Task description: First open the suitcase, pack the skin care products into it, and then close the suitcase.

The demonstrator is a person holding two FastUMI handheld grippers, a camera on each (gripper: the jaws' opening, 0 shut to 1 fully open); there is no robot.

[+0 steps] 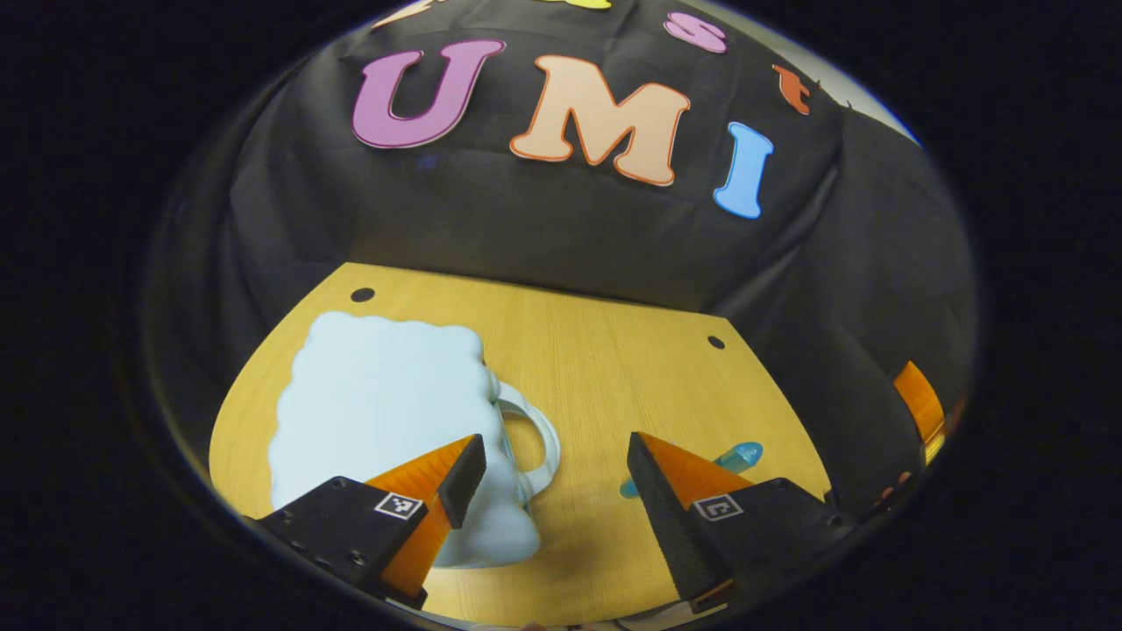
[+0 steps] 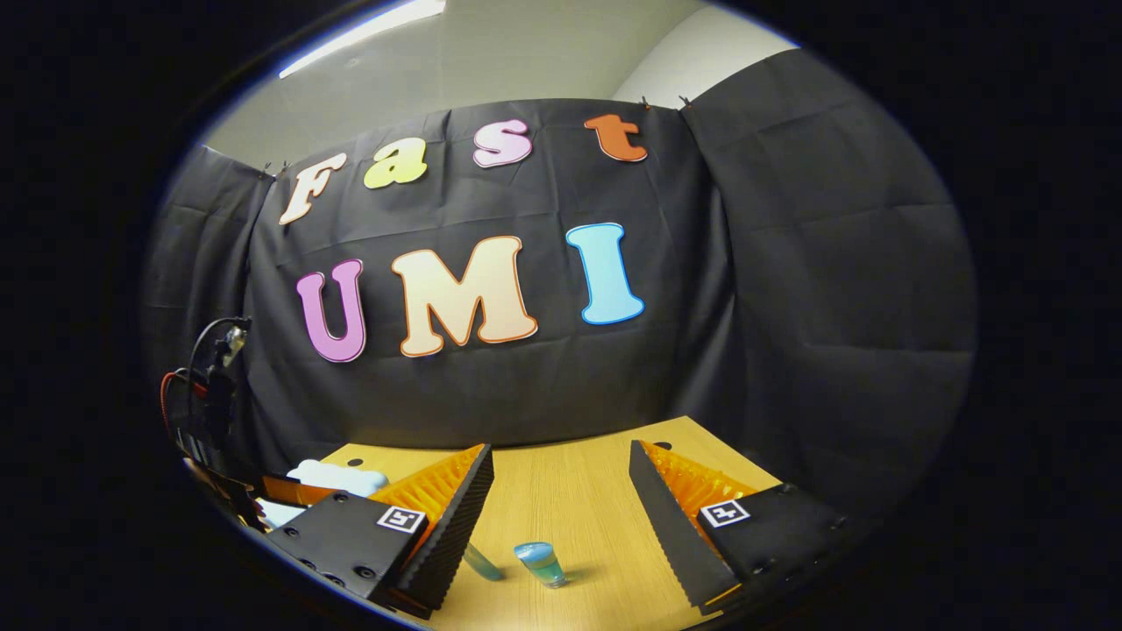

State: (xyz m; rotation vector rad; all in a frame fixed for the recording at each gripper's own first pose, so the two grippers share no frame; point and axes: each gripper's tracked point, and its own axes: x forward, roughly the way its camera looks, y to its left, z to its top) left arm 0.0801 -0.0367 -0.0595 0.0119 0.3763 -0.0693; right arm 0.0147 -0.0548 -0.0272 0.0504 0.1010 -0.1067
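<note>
On the wooden desk [image 1: 596, 350], toward the left of the left gripper view, lay the pale blue suitcase [image 1: 386, 412] (shut, handle facing right), with the left claw [image 1: 557, 473] released above its near edge. Farther right, a small blue skin care bottle [image 2: 540, 563] stood between the released right claw [image 2: 561, 491] fingers, untouched.

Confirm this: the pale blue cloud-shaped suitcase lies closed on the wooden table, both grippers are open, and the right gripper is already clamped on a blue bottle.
Not quite. In the right gripper view the right gripper is open and holds nothing; the blue bottle stands on the wooden table between its fingers, untouched. The rest holds: the left gripper view shows the suitcase closed and the left gripper open.
</note>
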